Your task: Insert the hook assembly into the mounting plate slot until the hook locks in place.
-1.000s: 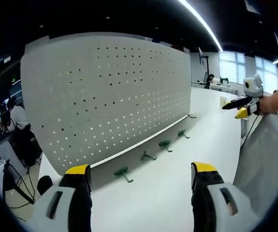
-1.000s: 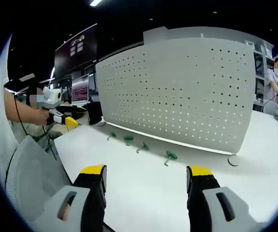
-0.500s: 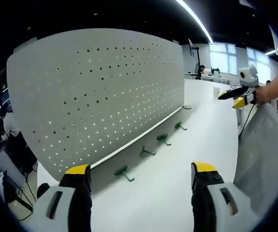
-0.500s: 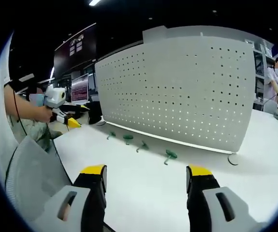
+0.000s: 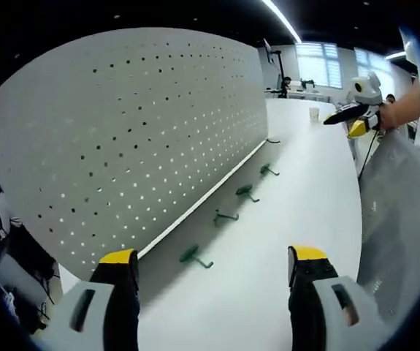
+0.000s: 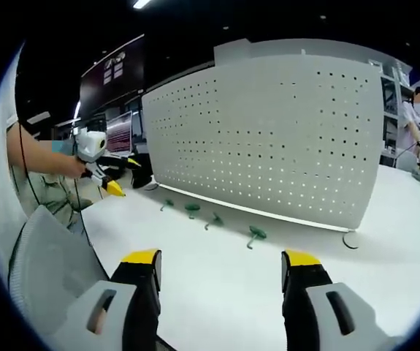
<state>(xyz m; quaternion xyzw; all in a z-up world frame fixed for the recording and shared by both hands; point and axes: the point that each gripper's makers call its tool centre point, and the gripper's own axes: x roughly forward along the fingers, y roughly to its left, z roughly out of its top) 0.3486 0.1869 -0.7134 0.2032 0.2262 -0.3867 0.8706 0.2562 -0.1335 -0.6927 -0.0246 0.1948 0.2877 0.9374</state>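
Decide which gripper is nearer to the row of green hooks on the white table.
Unclear. The left gripper faces the green hooks along the pegboard; the right gripper faces them square-on. Both are empty.

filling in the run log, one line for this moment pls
stage: approach | left gripper: open, empty | right gripper: open, empty | four green hooks: lying on table by pegboard | none mounted
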